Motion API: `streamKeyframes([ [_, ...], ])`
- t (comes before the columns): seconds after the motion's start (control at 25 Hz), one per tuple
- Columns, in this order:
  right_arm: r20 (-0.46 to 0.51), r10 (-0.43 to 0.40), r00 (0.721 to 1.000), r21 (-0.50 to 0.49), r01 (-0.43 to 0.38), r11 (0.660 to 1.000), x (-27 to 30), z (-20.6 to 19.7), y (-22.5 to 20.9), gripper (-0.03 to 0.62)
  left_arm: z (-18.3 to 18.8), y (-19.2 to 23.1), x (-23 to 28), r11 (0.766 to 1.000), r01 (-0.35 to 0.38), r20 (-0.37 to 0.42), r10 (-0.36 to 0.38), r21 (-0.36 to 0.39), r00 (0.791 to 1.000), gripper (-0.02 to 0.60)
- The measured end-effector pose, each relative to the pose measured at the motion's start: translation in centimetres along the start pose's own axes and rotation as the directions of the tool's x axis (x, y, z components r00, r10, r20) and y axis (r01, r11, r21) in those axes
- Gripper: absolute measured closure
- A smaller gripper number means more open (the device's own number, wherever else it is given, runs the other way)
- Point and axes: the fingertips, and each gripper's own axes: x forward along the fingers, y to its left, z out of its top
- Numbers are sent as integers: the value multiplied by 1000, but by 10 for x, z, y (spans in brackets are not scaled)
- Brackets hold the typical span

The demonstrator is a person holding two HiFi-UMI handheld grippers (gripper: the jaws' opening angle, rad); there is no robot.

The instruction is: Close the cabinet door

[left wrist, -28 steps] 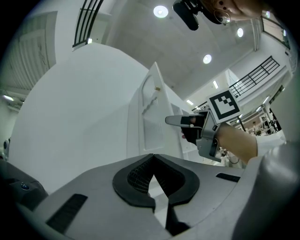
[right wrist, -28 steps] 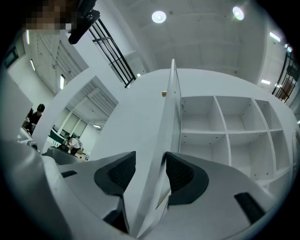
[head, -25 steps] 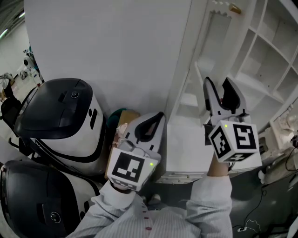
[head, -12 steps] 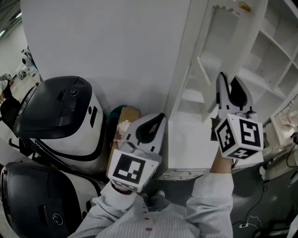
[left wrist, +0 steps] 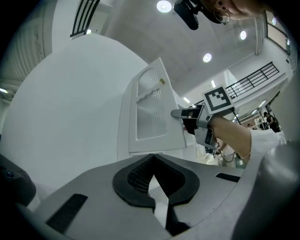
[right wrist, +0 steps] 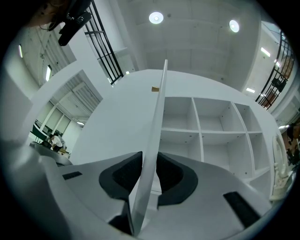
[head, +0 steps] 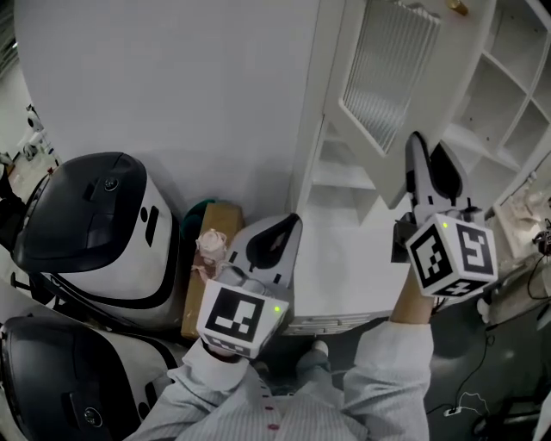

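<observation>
The white cabinet door (head: 387,77) with a louvred panel stands ajar in front of the open shelves (head: 508,77). My right gripper (head: 428,159) is at its lower free edge; its jaws have just been closing. In the right gripper view the door's thin edge (right wrist: 157,136) runs between the dark pads of the right gripper (right wrist: 149,176), which press on it. My left gripper (head: 293,220) hangs lower left, shut and empty. The left gripper view shows the left gripper (left wrist: 152,159), with the door (left wrist: 152,115) and the right gripper (left wrist: 187,114) beyond it.
Two black-and-white rounded machines (head: 95,224) stand at the left, with a cardboard box (head: 207,258) beside them. A tall white side panel (head: 172,86) rises behind. A small brass knob (head: 458,8) sits near the door's top. A white lower ledge (head: 344,267) lies below the door.
The door has swung so its louvred face now shows more. The right gripper has shifted right and closed on the door's edge. The left gripper has barely shifted.
</observation>
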Motion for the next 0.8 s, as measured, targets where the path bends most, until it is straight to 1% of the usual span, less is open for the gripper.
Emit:
streamKeyframes([
  [0.2,21,68,998,43,-68,997,2,-9,-36,500,-6,-24,42,1000,19,-2,-19,8,1000,571],
  [0.4,39,139,990,97,-142,985,9,-21,-77,500,-12,-50,92,1000,26,-9,-26,13,1000,571],
  [0.64,73,213,974,141,-221,965,28,-37,-123,500,-14,-70,148,999,24,-8,-24,30,1000,571],
  [0.8,94,253,963,149,-264,953,44,-48,-147,500,-18,-80,177,999,-1,-14,1,48,1000,571],
])
